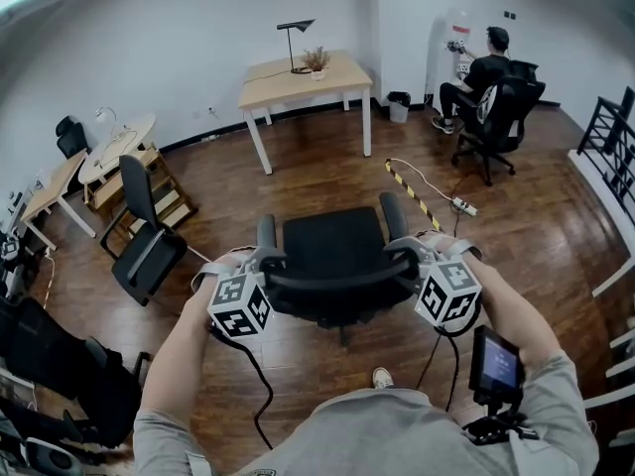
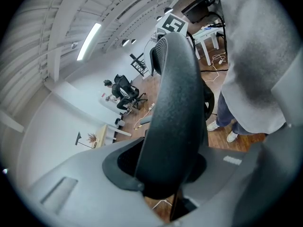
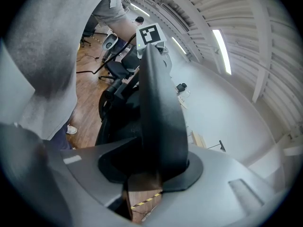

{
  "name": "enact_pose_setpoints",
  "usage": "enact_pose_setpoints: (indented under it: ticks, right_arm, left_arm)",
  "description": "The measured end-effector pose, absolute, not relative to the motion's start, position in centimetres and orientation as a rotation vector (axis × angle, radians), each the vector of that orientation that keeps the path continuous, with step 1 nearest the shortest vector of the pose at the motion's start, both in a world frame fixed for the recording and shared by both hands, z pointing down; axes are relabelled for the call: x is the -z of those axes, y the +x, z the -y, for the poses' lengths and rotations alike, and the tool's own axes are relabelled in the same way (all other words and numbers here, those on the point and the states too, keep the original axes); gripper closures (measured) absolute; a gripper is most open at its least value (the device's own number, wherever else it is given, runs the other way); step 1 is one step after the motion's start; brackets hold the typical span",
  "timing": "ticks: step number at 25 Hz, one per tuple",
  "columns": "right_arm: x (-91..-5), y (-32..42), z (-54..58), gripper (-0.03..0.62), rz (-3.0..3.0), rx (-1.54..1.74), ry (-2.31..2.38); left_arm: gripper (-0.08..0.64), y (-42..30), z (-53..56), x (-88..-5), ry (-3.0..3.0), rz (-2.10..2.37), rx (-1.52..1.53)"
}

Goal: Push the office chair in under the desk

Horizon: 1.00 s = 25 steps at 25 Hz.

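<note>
1. A wooden floor (image 1: 298, 172) fills the room, with white walls at the far side
2. A light wooden desk (image 1: 273, 85) on white legs stands at the far wall, and the space beneath it is open
3. The black office chair (image 1: 332, 251) stands in the middle of the floor, well apart from the desk and roughly in line with it; its seat faces the desk and its backrest rim (image 1: 337, 278) is on the side nearest the person holding the grippers
4. A second black chair (image 1: 149, 251) stands to the left of the office chair, turned at an angle and not touching it
5. At the far right another person (image 1: 481, 72) sits in a dark chair, facing the wall
6. The left gripper (image 1: 266, 259) is at the left end of the backrest rim; in the left gripper view the thick black rim runs straight between its jaws, which are clamped onto it from both sides
7. The right gripper (image 1: 409, 256) is at the right end of the same rim; in the right gripper view its jaws are likewise pressed onto the black rim, one on each side
8. A yellow-and-black striped strip (image 1: 417, 196) lies on the floor between the office chair and the desk's right side
9. A black lamp (image 1: 296, 26) stands on the desk, with a small plant (image 1: 317, 60) just beside it
10. A white power strip (image 1: 463, 206) lies on the floor near the striped strip's right end
</note>
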State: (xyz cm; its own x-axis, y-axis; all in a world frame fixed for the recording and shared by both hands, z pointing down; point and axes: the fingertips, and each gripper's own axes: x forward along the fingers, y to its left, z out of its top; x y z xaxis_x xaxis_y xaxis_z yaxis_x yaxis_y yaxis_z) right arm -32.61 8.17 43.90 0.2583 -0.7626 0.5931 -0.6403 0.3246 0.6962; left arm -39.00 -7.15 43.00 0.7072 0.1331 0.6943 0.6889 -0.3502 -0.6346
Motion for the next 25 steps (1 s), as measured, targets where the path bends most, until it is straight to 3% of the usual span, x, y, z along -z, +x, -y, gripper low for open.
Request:
enact_pose_setpoints:
  ticks: [25]
  right_arm:
    - [-43.4,-18.8,-4.0,0.449,1.431,0.195,1.363]
  left_arm:
    - [0.436,-26.3,11.0,-42.4,-1.93,0.489,0.681]
